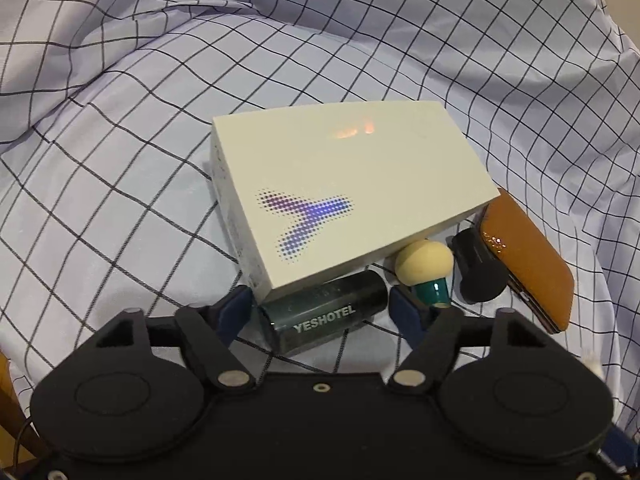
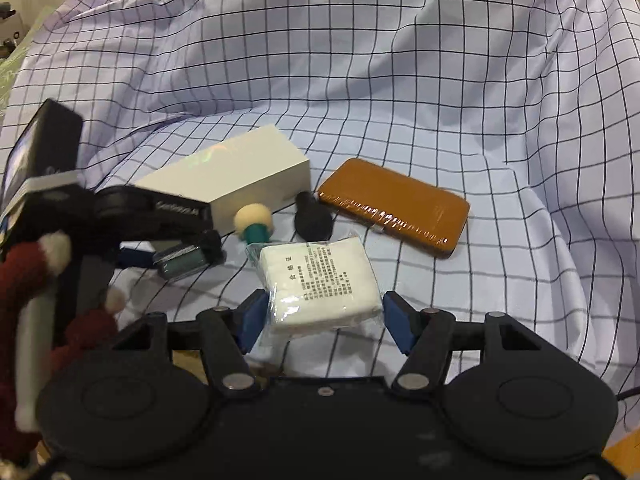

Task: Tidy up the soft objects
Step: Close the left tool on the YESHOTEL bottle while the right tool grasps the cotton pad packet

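left claw (image 1: 322, 304) grips dark tube (image 1: 326, 316), right claw (image 2: 324, 314) grips white pack (image 2: 320, 284); box (image 1: 340, 188), sponge (image 1: 424, 258), case (image 2: 396, 208) ahead still unsorted, so early.

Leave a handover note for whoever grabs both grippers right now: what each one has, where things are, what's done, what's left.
Left gripper: jaws closed on the dark YESHOTEL bottle, low on the checked cloth against the white box.
Right gripper: jaws closed on the wrapped white pad.
On the cloth: mushroom-shaped sponge, black puff, orange case.
Done: two items gripped. Left: place both, then the rest; no destination in view.
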